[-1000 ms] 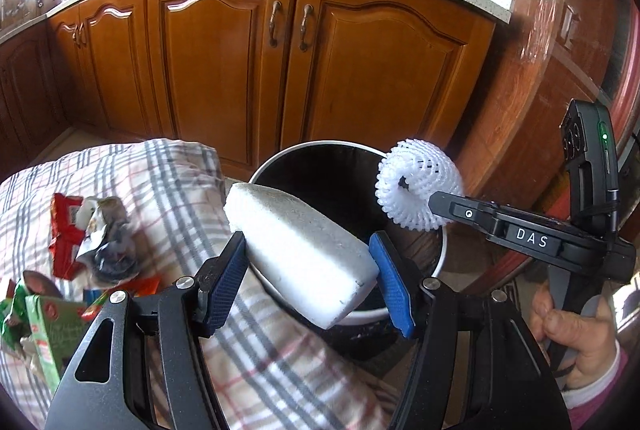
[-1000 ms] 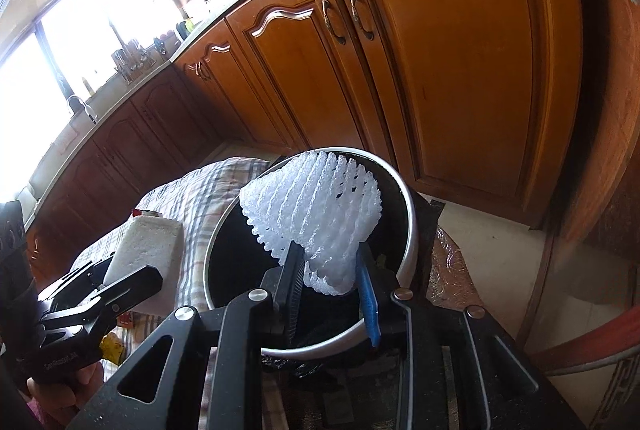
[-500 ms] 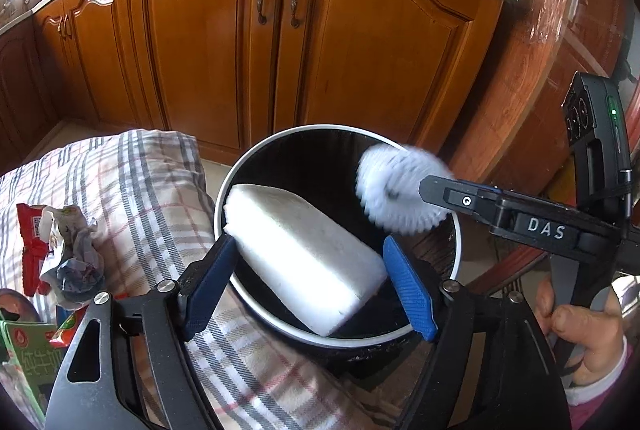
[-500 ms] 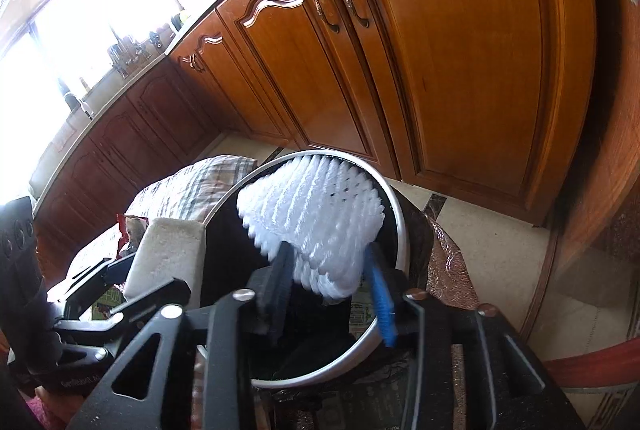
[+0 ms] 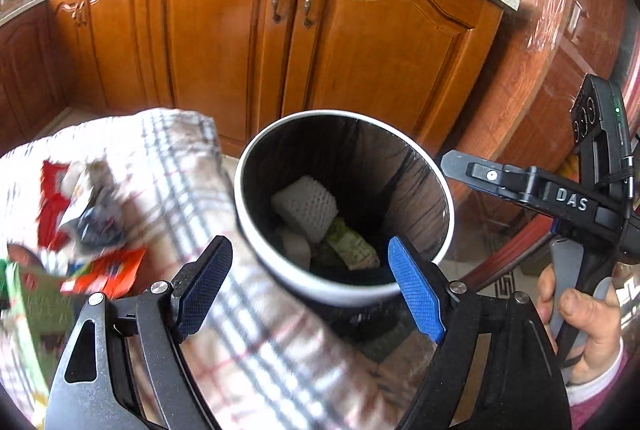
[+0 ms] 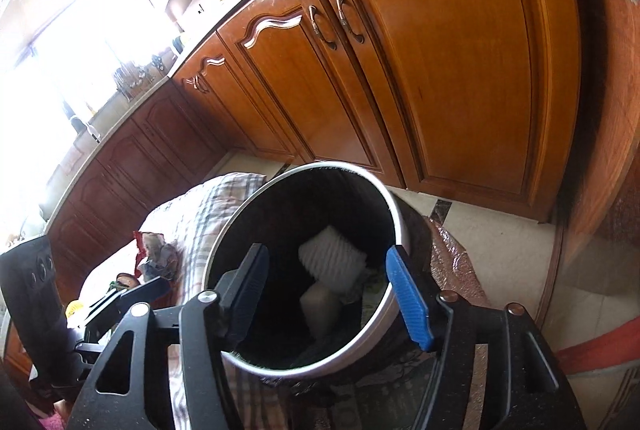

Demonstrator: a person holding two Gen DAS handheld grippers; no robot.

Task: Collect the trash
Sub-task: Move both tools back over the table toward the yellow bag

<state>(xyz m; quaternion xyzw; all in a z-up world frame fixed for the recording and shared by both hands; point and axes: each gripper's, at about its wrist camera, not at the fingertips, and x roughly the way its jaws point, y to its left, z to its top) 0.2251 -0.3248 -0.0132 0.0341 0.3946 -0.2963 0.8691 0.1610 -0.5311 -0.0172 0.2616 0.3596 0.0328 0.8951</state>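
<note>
1. Both grippers hang over the bin's mouth: our left gripper (image 5: 310,290) and our right gripper (image 6: 326,296) have just been opening, jaws now spread wide with nothing between them.
2. We see the round bin (image 5: 256,230) with its white rim and black liner standing at the edge of a checked cloth (image 5: 192,166).
3. Inside the bin lie the white foam net (image 5: 306,200) and, just below it, a white foam block (image 5: 296,248).
4. Crumpled wrappers (image 5: 84,214) rest on the cloth, left of the bin.
</note>
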